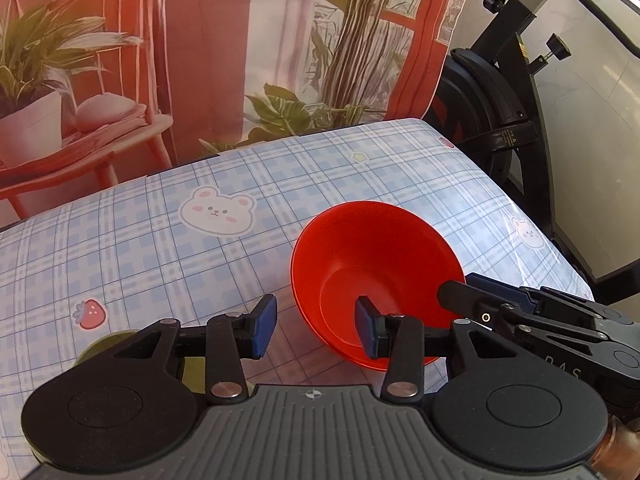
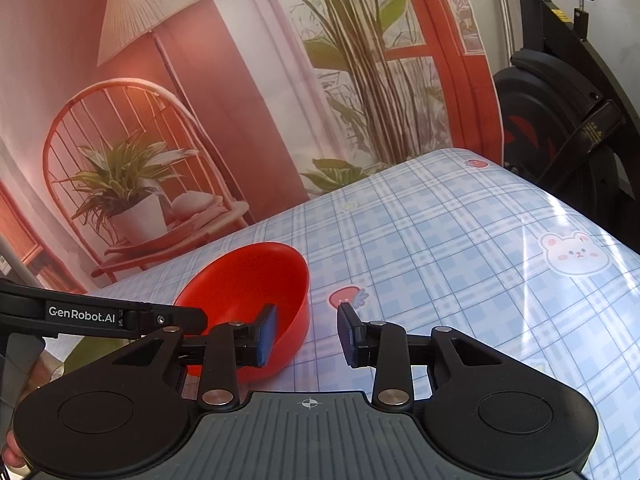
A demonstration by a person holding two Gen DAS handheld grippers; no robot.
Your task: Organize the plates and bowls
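Note:
A red bowl [image 1: 376,276] sits upright on the blue checked tablecloth [image 1: 160,248]; it also shows in the right wrist view [image 2: 248,284]. My left gripper [image 1: 316,326] is open, its right finger inside the bowl and its left finger outside over the near-left rim. My right gripper [image 2: 306,334] is open, its left finger inside the bowl and its right finger outside over the bowl's right rim. Neither is closed on the rim. A green dish [image 1: 100,346] lies partly hidden under my left gripper.
The table's far edge meets a printed backdrop [image 1: 240,60]. A black exercise bike [image 1: 512,92] stands past the table's right edge. The cloth [image 2: 460,248] stretches to the right of the bowl.

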